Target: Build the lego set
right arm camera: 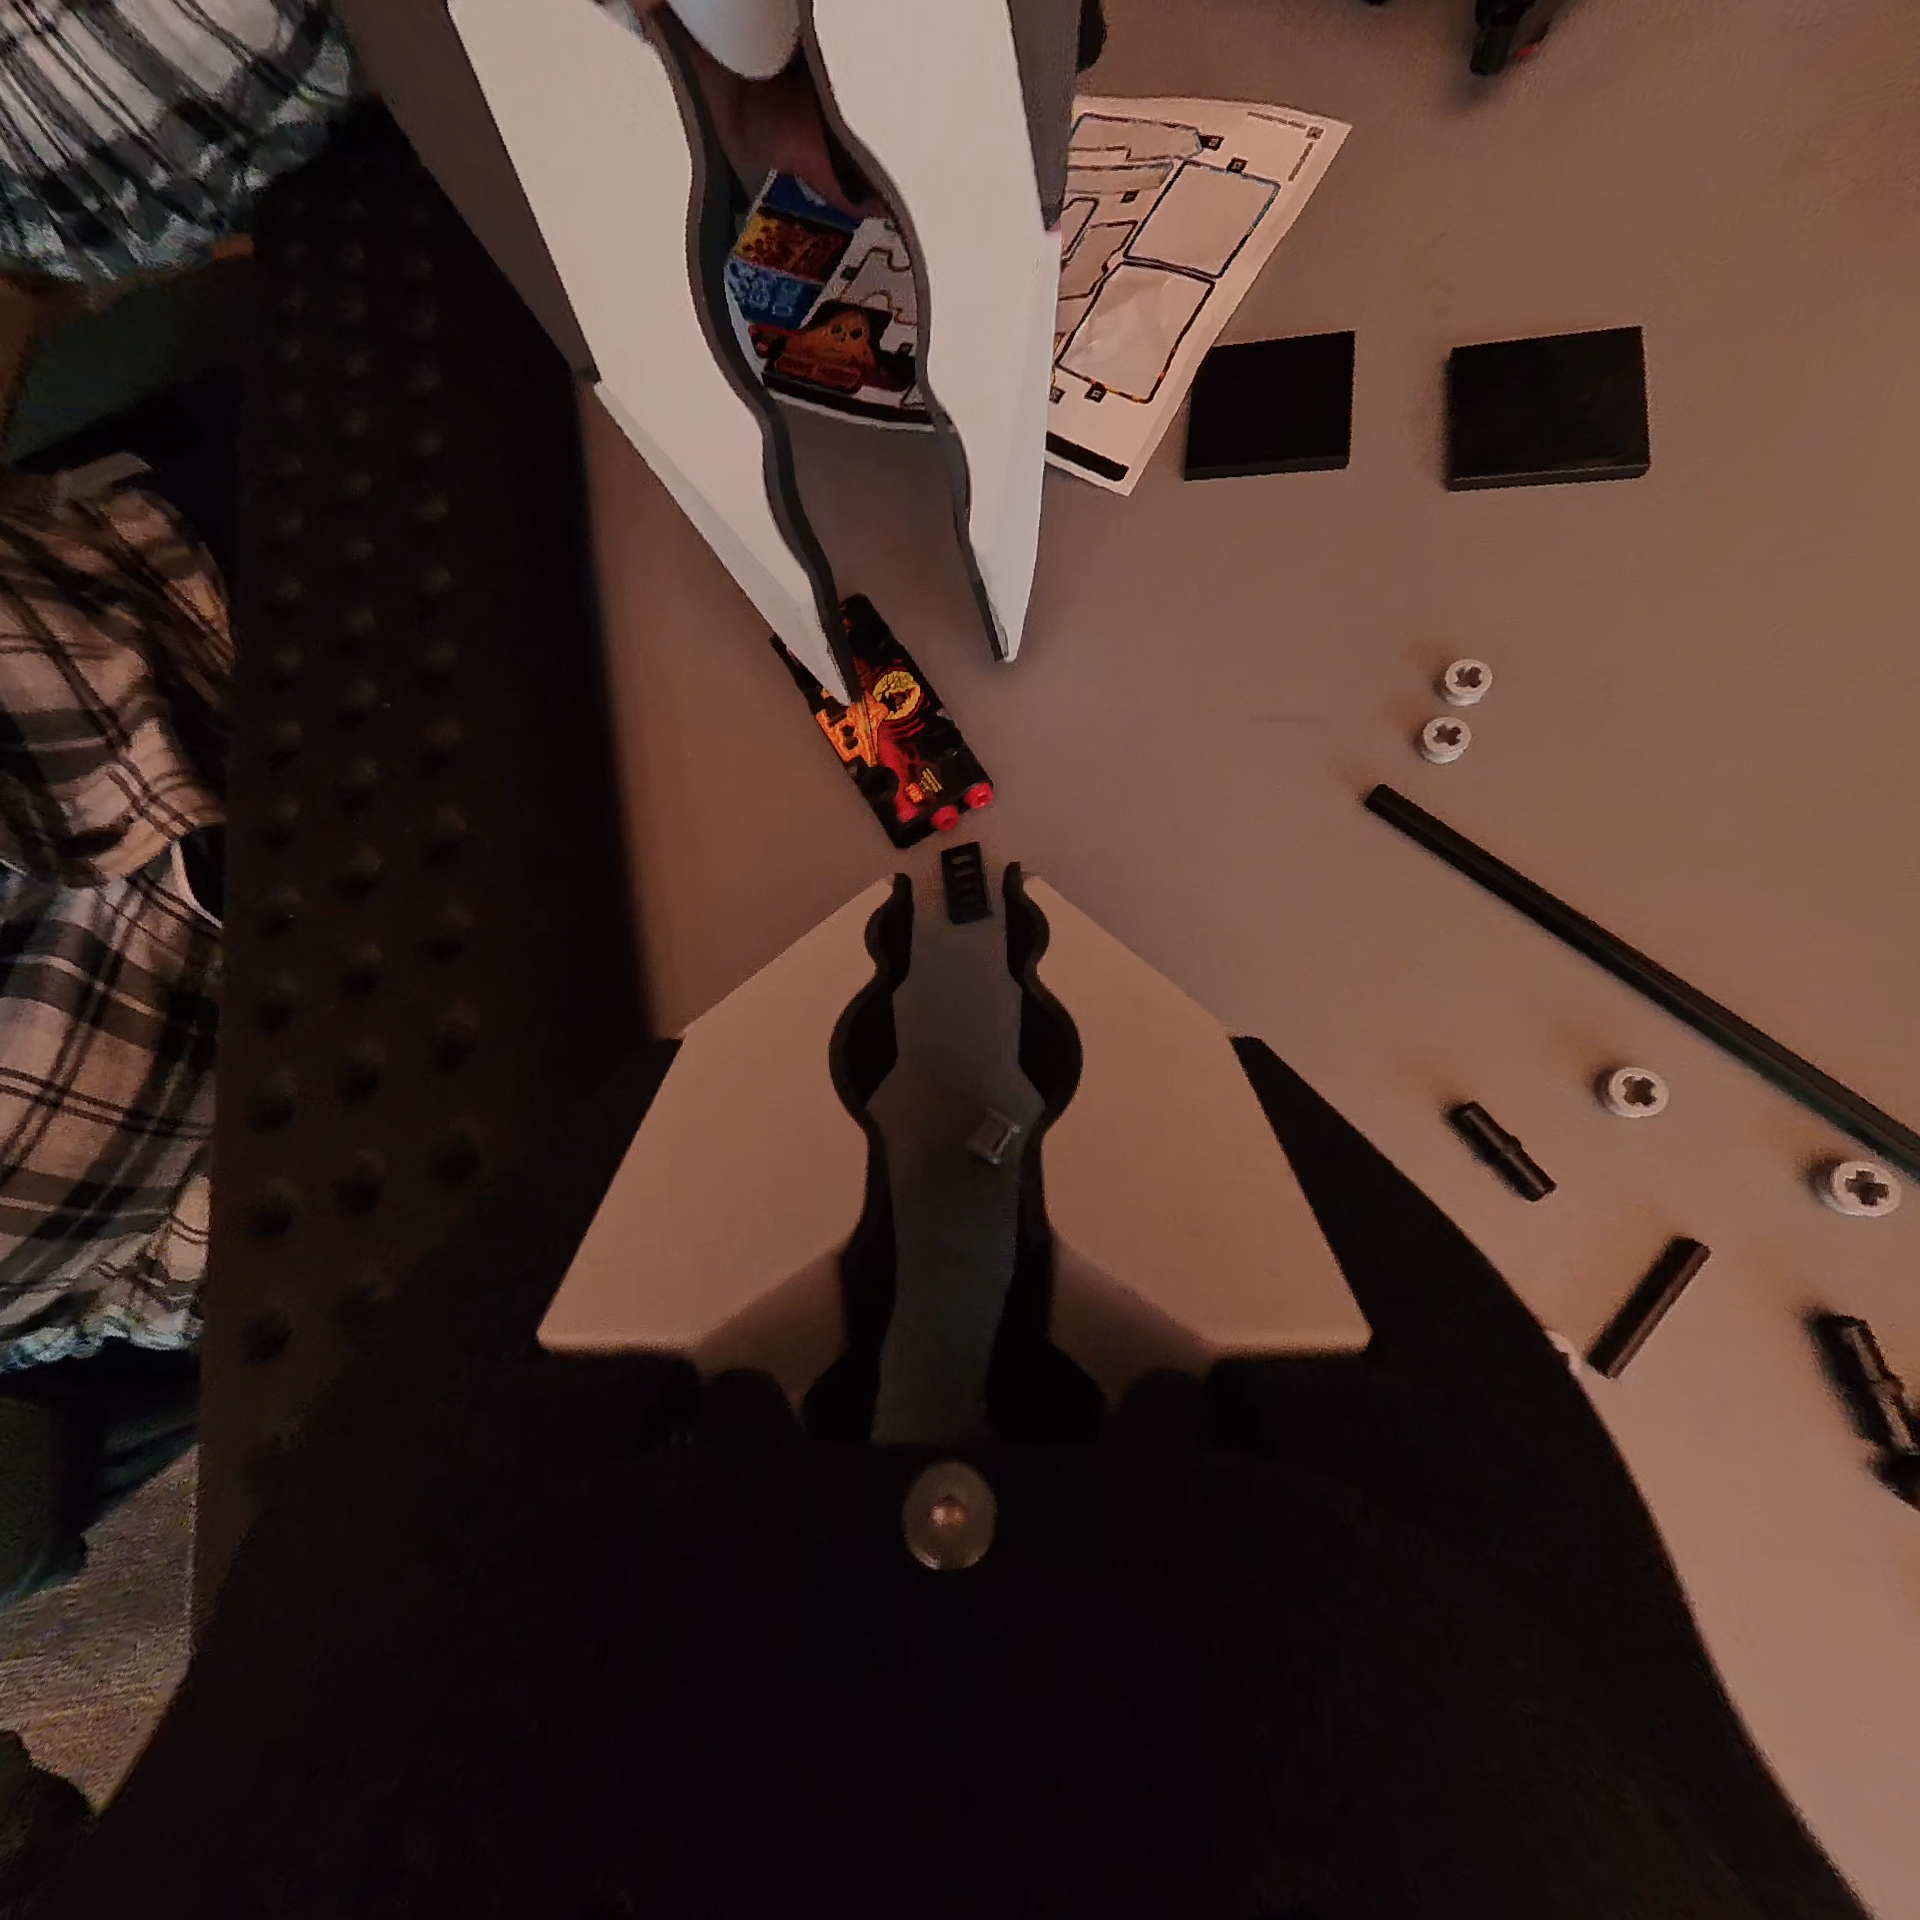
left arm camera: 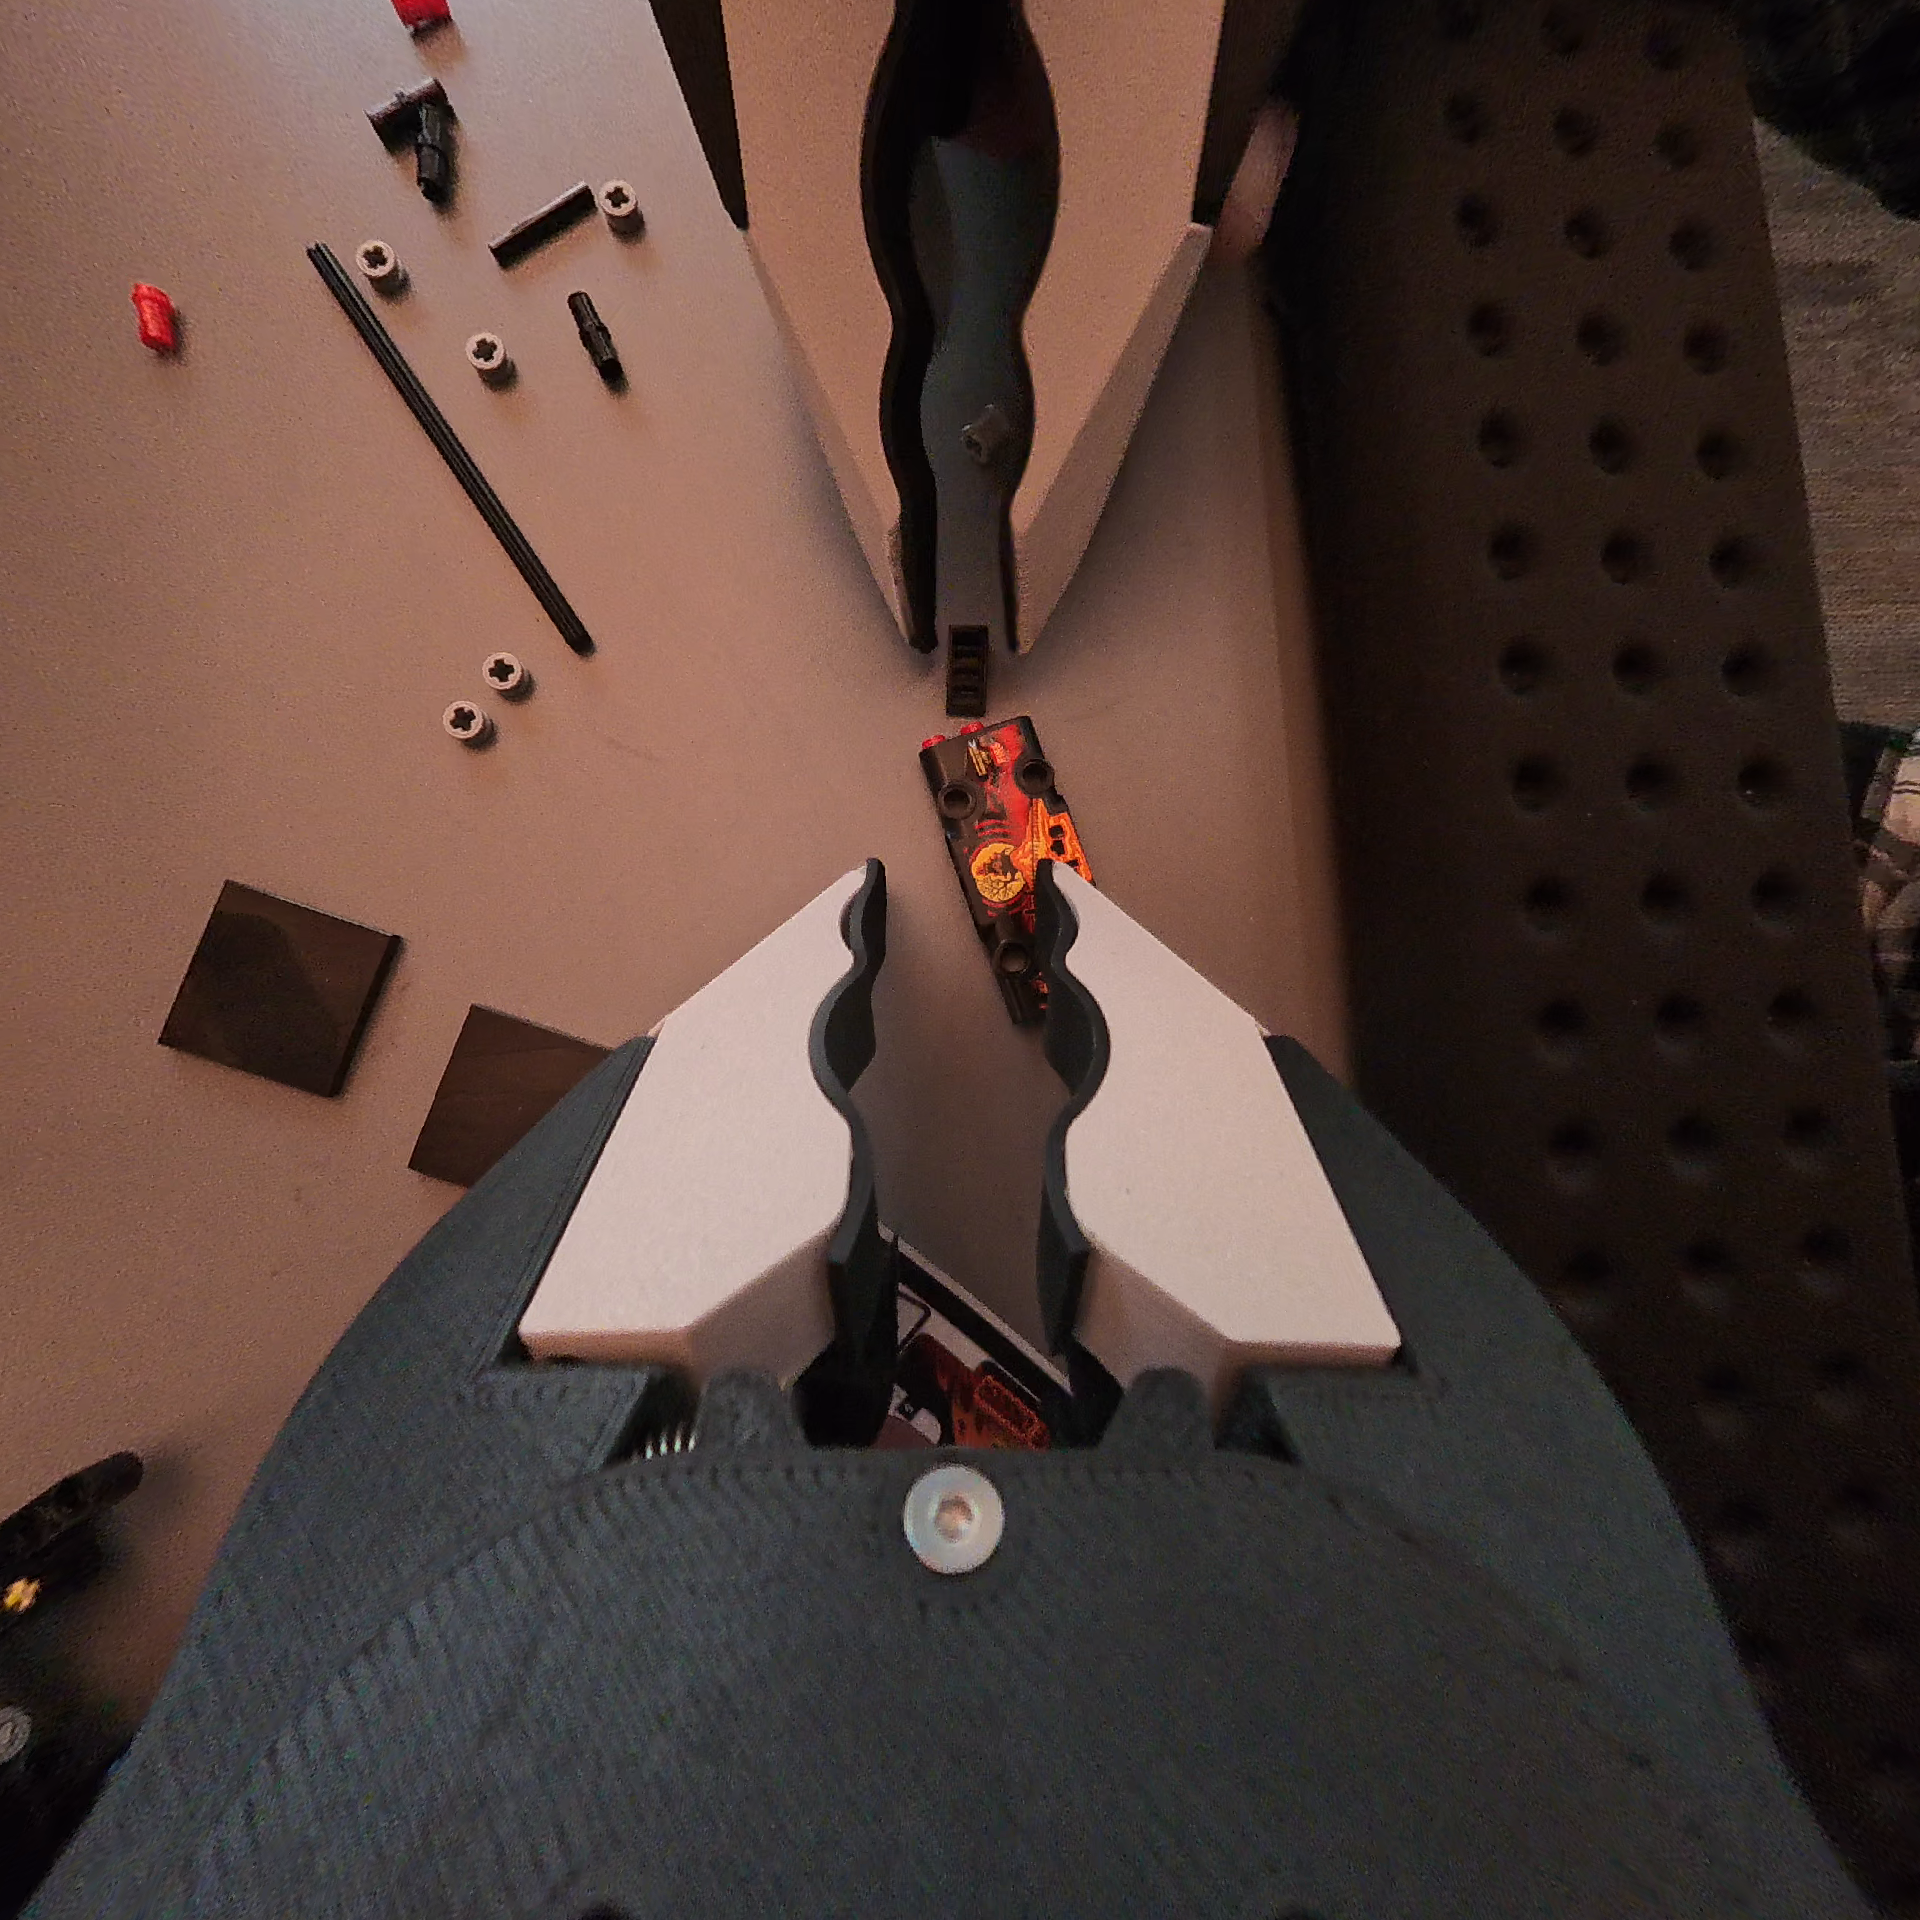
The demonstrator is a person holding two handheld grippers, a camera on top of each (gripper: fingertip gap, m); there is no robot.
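A black panel with a red and orange sticker (left arm camera: pixel 997 831) (right arm camera: pixel 894 727) lies flat on the grey table near its edge. My left gripper (left arm camera: pixel 961 878) is open and empty. Its right fingertip (left arm camera: pixel 1049 904) overlaps the panel's edge. It also shows in the right wrist view (right arm camera: pixel 925 670), coming in from the top. My right gripper (right arm camera: pixel 956 881) is open, and a small black ribbed piece (right arm camera: pixel 964 883) (left arm camera: pixel 966 670) lies between its tips with a gap on each side. In the left wrist view the right gripper (left arm camera: pixel 966 646) faces mine. A small grey connector (right arm camera: pixel 994 1135) lies between the right fingers.
A long black axle (left arm camera: pixel 447 447) (right arm camera: pixel 1642 977), several grey bushes (left arm camera: pixel 504 675), black pins (left arm camera: pixel 597 332), a red piece (left arm camera: pixel 154 312) and two black square tiles (right arm camera: pixel 1268 407) (right arm camera: pixel 1548 407) lie on the table. A sticker sheet (right arm camera: pixel 1184 260) lies farther off. A dark perforated panel (left arm camera: pixel 1610 623) borders the table. Spacing between my two grippers at the tips: around 5 centimeters. My right tips are roughly 5 centimeters from the small grey connector (right arm camera: pixel 994 1135). Look for it in the left wrist view (left arm camera: pixel 980 458) too.
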